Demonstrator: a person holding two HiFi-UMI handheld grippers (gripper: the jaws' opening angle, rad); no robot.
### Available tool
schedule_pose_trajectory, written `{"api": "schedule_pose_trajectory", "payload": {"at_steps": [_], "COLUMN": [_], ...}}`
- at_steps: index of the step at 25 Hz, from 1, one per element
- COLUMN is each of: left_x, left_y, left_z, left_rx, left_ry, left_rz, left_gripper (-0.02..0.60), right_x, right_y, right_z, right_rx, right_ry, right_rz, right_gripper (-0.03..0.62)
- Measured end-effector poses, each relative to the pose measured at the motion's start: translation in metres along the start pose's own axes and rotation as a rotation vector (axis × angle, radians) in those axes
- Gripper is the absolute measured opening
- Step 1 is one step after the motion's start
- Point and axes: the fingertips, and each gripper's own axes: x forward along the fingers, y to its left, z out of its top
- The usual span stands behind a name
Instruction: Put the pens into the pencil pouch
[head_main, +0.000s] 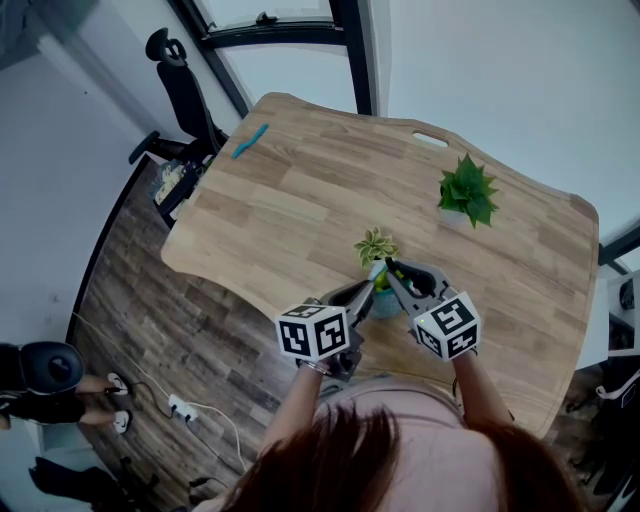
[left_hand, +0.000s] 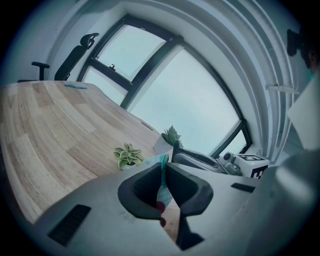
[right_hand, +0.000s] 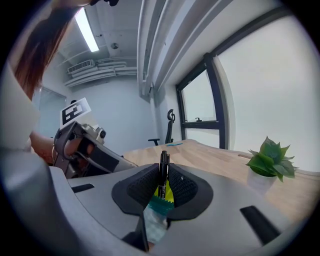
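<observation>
The pencil pouch (head_main: 386, 304), teal, hangs over the near edge of the worktop (head_main: 300, 200), just in front of the small variegated plant (head_main: 376, 243). My left gripper (left_hand: 164, 173) has its jaws narrowed onto a fold of the pouch's fabric and pinches it. My right gripper (head_main: 392, 268) meets it from the other side, jaws clamped on 1 black pen (right_hand: 162, 170) that stands upright between the pads, its lower end just above the pouch's teal edge. Something yellow shows beside the pen there; I cannot tell what it is. The 2 grippers' tips nearly touch above the pouch. Behind the small plant and to its right stands a larger green plant (head_main: 467, 190) in a white pot. Well beyond the small plant, at the far left corner of the worktop, lies 1 teal pen-like thing (head_main: 250, 140), and past that corner stands a black office chair (head_main: 185, 85).
</observation>
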Motion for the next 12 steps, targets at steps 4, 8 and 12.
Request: {"api": "schedule_pose_trajectory", "payload": {"at_steps": [4, 8, 12], "left_x": [0.0, 0.0, -0.001], "left_y": [0.0, 0.003, 0.003], "left_z": [0.0, 0.0, 0.0], "left_rx": [0.002, -0.005, -0.006], "left_ry": [0.003, 0.0, -0.003], "left_rz": [0.0, 0.004, 0.005], "left_gripper": [0.023, 0.023, 0.023], "right_x": [0.001, 0.001, -0.001], "right_y": [0.003, 0.005, 0.005], "right_z": [-0.005, -0.011, -0.012], "right_rx": [0.028, 0.035, 0.047], "right_ry": [0.05, 0.093, 0.105], "right_rz": [0.023, 0.034, 0.042], "right_gripper": [0.054, 0.054, 0.054]}}
